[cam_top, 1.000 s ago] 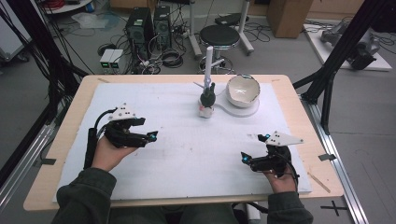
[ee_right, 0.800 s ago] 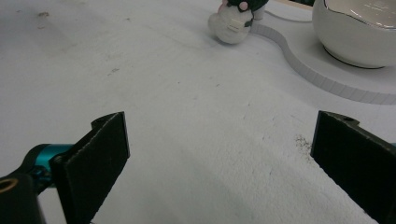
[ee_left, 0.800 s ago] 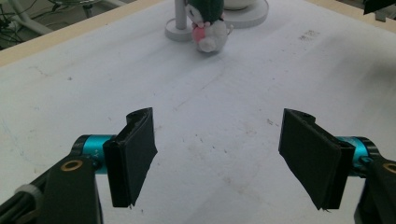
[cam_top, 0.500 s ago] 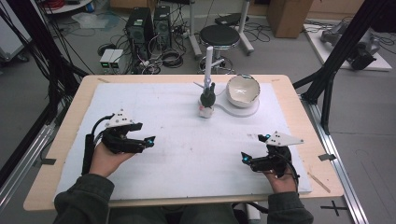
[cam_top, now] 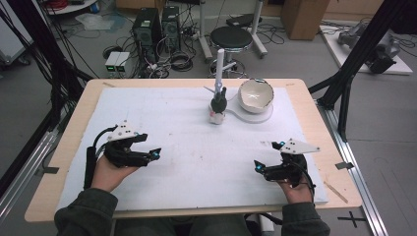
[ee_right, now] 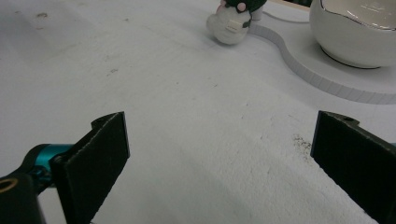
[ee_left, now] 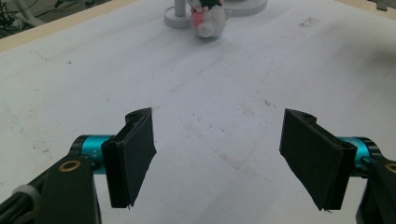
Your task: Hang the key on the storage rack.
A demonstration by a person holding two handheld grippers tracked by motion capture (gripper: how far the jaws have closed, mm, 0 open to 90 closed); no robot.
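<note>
Both grippers have jaws spread wide with nothing between them, just bare white mat. Left gripper [ee_left: 217, 158]: the two black pads stand well apart, teal hubs behind each, mat surface visible through the gap. Right gripper [ee_right: 219, 163]: same, pads at the far edges of its view, gap empty. In the high view the left gripper [cam_top: 150, 156] sits low over the mat [cam_top: 162, 113] on the person's left, held by the left hand [cam_top: 110, 169], grey three-cornered plate on top, black cable looping back along the wrist. The right gripper [cam_top: 263, 169] sits near the front right edge of the mat, held by the right hand [cam_top: 292, 184], also with a grey plate. The two are well apart, jaws pointing toward the mat's middle. Small plush toy [cam_top: 218, 105], white body with a dark green top and a pink patch, stands upright at the far middle of the mat, well away from both grippers; it shows at the top of the left gripper view [ee_left: 208, 16] and of the right gripper view [ee_right: 233, 21]. Just behind it a white post [cam_top: 220, 66] rises from a round base. Beside the toy, on the right, a white bowl [cam_top: 255, 96] with a jagged eggshell rim sits on a flat white base plate [ee_right: 336, 74]. Table [cam_top: 74, 142] is light wood under the mat.
</note>
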